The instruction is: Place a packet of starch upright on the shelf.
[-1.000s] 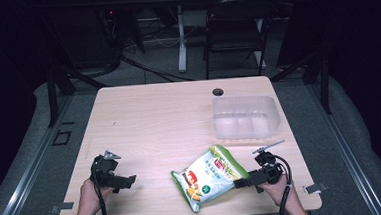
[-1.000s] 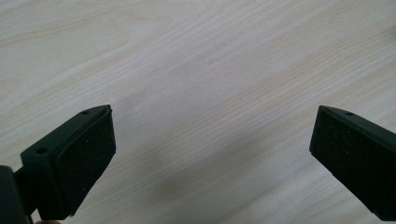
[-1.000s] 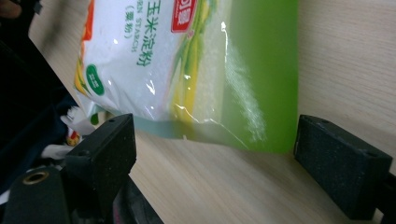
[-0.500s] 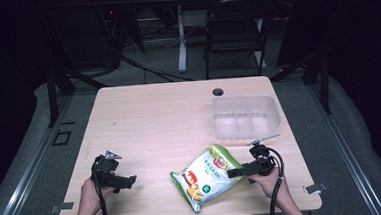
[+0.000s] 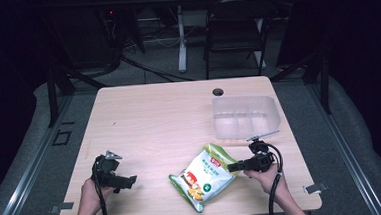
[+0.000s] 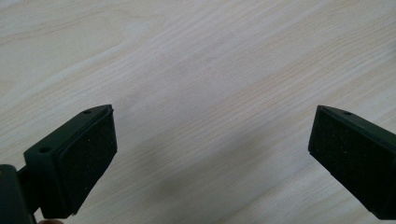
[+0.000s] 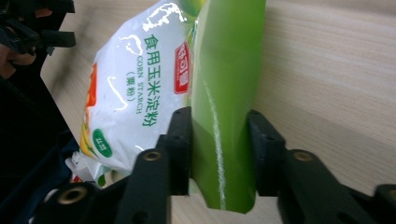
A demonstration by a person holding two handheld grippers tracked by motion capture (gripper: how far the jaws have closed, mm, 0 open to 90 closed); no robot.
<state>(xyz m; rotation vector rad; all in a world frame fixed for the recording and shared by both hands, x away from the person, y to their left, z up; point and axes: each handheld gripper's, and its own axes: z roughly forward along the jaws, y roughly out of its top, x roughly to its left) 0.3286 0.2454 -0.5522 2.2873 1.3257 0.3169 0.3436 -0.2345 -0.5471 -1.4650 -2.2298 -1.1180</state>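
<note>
A white and green bag of corn starch [image 5: 205,179] lies flat near the front edge of the wooden table [image 5: 169,119]. My right gripper [image 5: 231,168] reaches in from the right; its jaws have just been closing and now press on the bag's green side edge [image 7: 224,93] from both faces. The right gripper view shows my right gripper [image 7: 219,140] clamped on that green fold, with the printed white face to the left. My left gripper [image 5: 130,180] rests at the front left, well apart from the bag. In its own view my left gripper [image 6: 212,149] stands open over bare wood.
A clear plastic container [image 5: 244,115] stands at the right, just behind my right hand. A small black cable hole [image 5: 218,92] sits near the table's far edge. A chair [image 5: 234,29] and dark stands are beyond the table.
My right gripper slid a little to the left onto the bag's right edge and closed its jaws on it. The left hand and its gripper have not moved.
</note>
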